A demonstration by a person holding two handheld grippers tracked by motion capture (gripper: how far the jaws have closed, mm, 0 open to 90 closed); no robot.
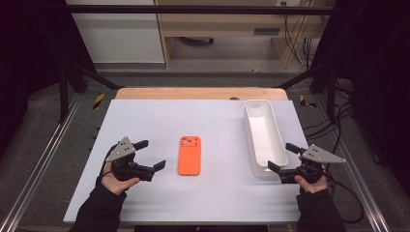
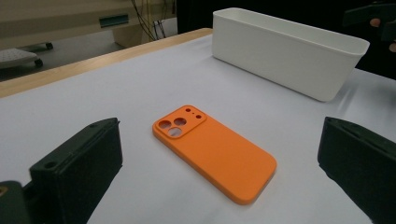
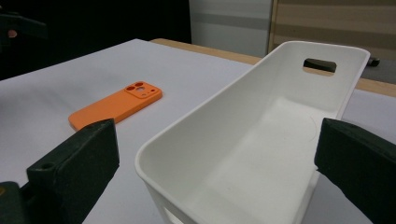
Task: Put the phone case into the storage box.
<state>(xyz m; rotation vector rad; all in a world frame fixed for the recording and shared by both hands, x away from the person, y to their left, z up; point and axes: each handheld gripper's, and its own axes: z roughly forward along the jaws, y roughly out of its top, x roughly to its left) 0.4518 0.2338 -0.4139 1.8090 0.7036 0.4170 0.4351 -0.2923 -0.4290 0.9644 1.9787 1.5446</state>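
An orange phone case (image 1: 189,155) lies flat, camera cutouts up, at the middle of the white table (image 1: 145,116). My left gripper (image 1: 151,154) rests just left of it, open, with the case (image 2: 212,149) lying ahead between its wide jaws and untouched. A long white bin (image 1: 265,135) stands empty at the right. My right gripper (image 1: 281,157) is open at the bin's near end; its jaws stand either side of that end of the bin (image 3: 261,130) without gripping it. The case (image 3: 116,105) lies farther left in the right gripper view.
The bin (image 2: 280,60) has a handle slot (image 3: 319,65) in its far end wall. A wooden edge (image 1: 198,93) runs behind the table, with metal rails and cables at both sides. White tabletop lies open between the case and the bin.
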